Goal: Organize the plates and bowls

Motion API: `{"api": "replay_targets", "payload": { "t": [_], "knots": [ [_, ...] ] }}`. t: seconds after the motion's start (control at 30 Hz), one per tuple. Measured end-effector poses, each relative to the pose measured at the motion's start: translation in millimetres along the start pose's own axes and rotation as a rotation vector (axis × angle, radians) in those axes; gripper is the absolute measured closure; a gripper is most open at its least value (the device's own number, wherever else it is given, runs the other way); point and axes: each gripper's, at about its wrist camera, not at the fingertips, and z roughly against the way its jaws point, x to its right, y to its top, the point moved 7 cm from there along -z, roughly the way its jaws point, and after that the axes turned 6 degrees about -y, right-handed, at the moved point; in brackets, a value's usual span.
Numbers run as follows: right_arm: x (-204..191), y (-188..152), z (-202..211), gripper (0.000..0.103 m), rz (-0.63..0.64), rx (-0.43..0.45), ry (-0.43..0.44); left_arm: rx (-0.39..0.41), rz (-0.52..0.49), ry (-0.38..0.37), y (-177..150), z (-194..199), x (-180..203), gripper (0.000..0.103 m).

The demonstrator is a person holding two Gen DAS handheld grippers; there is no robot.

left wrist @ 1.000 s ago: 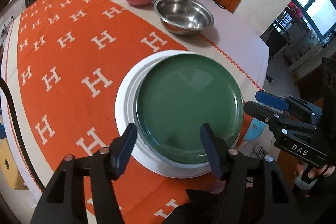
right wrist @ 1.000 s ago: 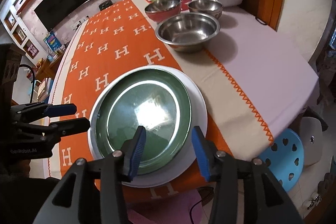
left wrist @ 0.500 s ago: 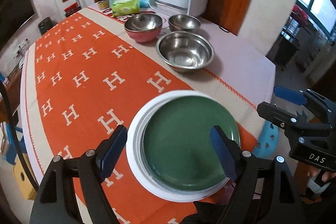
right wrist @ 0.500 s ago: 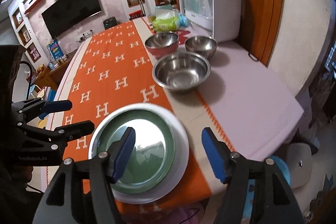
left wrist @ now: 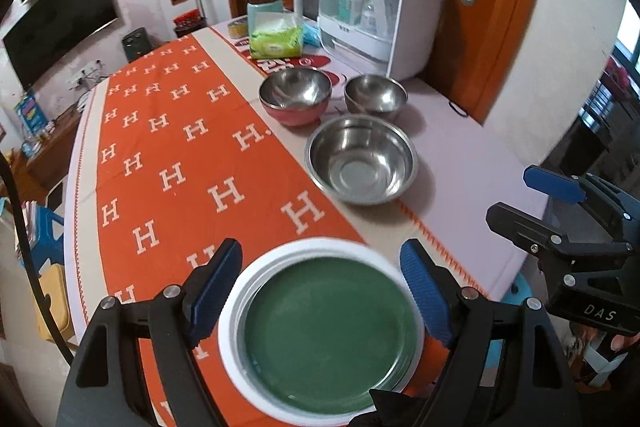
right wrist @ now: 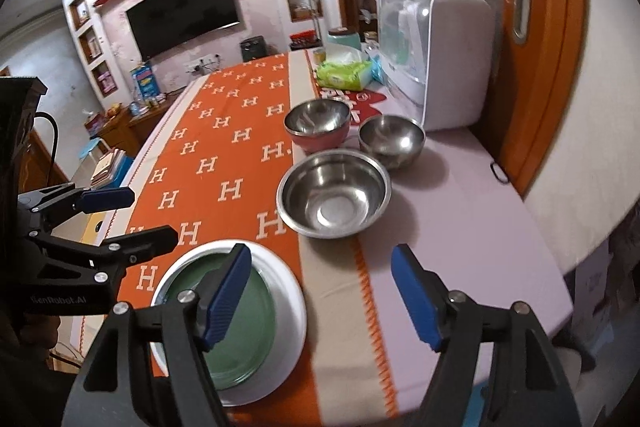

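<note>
A green plate [left wrist: 328, 335] lies stacked on a white plate [left wrist: 234, 331] at the table's near edge; both show in the right wrist view, the green plate [right wrist: 248, 319] on the white plate [right wrist: 286, 311]. Behind stand a large steel bowl [left wrist: 362, 165] [right wrist: 334, 193], a small steel bowl [left wrist: 374, 97] [right wrist: 391, 141] and a pink-sided steel bowl [left wrist: 295, 99] [right wrist: 318, 125]. My left gripper [left wrist: 320, 291] is open and empty, above the plates. My right gripper [right wrist: 320, 293] is open and empty, just right of the plates.
An orange cloth with white H marks [left wrist: 176, 163] covers the left of the table [right wrist: 460, 227]. A white sterilizer box [left wrist: 380, 11] and a green tissue pack [left wrist: 276, 41] stand at the far end. A wooden door [right wrist: 536, 39] lies to the right.
Both grippers have pulled back and up from the stacked plates and opened wider. The plates now lie lower in both views, and the bowls stand nearer the middle.
</note>
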Motion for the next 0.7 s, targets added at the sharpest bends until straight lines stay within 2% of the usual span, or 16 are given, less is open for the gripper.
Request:
{"api": "replay_targets", "payload": {
  "t": [0.37,0.6,0.7],
  "knots": [
    [38.4,31.8,-21.2,0.025,0.101,0.030,0.088,0.023,0.130,0.084,24.5,-27.0,22.5,0.021],
    [51.3,42.6,-44.3,0.024,0.183,0.025,0.131,0.012,0.245,0.094,39.4,-54.7,21.9,0.020],
    [53.4,47.2,-56.9,0.021,0.219,0.022,0.132,0.009,0.257,0.111,45.2,-65.1,20.0,0.020]
  ]
}}
